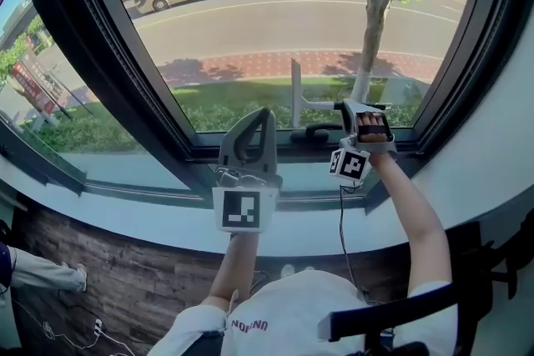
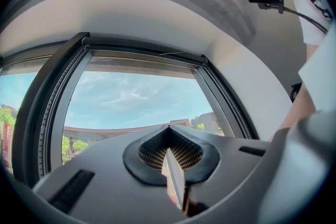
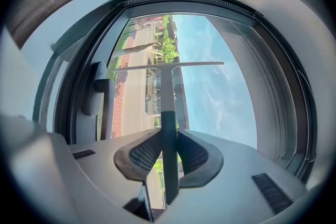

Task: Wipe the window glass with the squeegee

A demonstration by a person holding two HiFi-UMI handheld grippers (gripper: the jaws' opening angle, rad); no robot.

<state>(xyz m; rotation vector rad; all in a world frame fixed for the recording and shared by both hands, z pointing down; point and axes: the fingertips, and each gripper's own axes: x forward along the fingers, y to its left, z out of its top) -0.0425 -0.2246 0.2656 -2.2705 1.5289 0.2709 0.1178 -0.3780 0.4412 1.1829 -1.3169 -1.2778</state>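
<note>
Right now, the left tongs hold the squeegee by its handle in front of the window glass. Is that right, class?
Not quite: it is the right tongs that hold the squeegee by its handle in front of the window glass, as the right gripper view shows. The left tongs are shut on nothing.

The squeegee [image 3: 167, 93] was T-shaped, a thin pale blade on a slim stem that darkened into a handle, clamped between the jaws of the right hand-held gripper [image 3: 169, 150]. Its blade [image 1: 295, 92] stood upright before the lower middle of the clear, sunlit window glass [image 1: 275, 21]; whether they touched was unclear.
</note>
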